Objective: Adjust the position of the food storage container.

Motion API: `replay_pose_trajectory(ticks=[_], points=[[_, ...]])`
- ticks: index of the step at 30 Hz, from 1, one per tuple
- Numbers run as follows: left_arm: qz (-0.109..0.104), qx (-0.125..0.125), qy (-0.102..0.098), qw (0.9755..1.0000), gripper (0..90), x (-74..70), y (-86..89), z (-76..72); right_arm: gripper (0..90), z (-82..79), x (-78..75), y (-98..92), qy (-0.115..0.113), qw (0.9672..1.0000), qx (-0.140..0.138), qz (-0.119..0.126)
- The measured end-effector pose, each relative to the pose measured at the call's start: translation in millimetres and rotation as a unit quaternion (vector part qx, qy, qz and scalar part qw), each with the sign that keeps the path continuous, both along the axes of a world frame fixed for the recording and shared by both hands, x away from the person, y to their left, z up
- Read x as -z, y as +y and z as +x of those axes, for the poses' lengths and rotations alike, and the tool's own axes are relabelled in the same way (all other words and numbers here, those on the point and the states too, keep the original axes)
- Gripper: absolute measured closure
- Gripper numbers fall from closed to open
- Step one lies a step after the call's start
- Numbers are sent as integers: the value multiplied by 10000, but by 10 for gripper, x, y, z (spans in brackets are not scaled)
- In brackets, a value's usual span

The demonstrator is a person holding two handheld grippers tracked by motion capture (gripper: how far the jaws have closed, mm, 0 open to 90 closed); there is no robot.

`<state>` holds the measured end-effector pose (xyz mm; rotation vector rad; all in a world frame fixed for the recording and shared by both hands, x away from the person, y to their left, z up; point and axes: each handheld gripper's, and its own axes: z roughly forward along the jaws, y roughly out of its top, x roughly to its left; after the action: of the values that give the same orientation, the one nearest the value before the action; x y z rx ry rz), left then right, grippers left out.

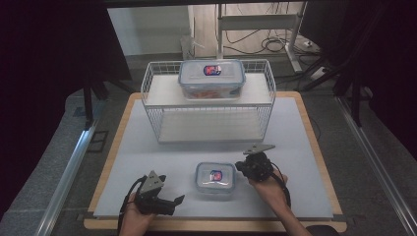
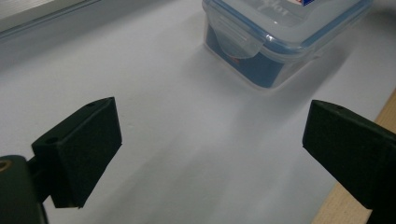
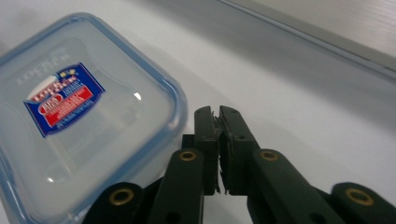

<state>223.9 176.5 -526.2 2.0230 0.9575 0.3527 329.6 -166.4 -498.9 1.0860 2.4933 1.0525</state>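
Note:
A small clear container (image 1: 215,178) with a blue-rimmed lid and a red and blue label sits on the white mat near the front edge. My right gripper (image 1: 239,165) is shut with nothing between its jaws, its tips close against the container's right side; in the right gripper view the tips (image 3: 218,112) lie beside the lid's rim (image 3: 177,107). My left gripper (image 1: 171,192) stands open, low at the front left, apart from the container. In the left gripper view its jaws (image 2: 212,126) are wide over bare mat, with the container (image 2: 280,32) beyond them.
A white wire rack (image 1: 147,83) stands at the back of the mat (image 1: 295,147), with a larger lidded container (image 1: 211,78) on its upper shelf. The wooden table edge (image 1: 211,225) runs along the front. Dark floor and a desk frame lie beyond.

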Motion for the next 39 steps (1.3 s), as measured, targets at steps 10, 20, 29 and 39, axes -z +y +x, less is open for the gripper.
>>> replay_pose_trajectory(ticks=[10, 20, 29, 39], points=[[-96, -8, -23, 10000, 45, -11, 50, -3, 668, -141, -85, -172, -257, 9996, -69, -37], [-162, -18, -28, 9999, 42, -14, 70, -9, 464, -244, -90, -260, -395, 9989, -241, -24], [15, -122, -6, 9999, 37, -2, 105, 5, 284, -311, -77, -390, -416, 9986, -303, 140], [63, -234, 53, 9997, 29, 19, 151, 30, 103, -403, -4, -461, -374, 9981, -480, 74]])
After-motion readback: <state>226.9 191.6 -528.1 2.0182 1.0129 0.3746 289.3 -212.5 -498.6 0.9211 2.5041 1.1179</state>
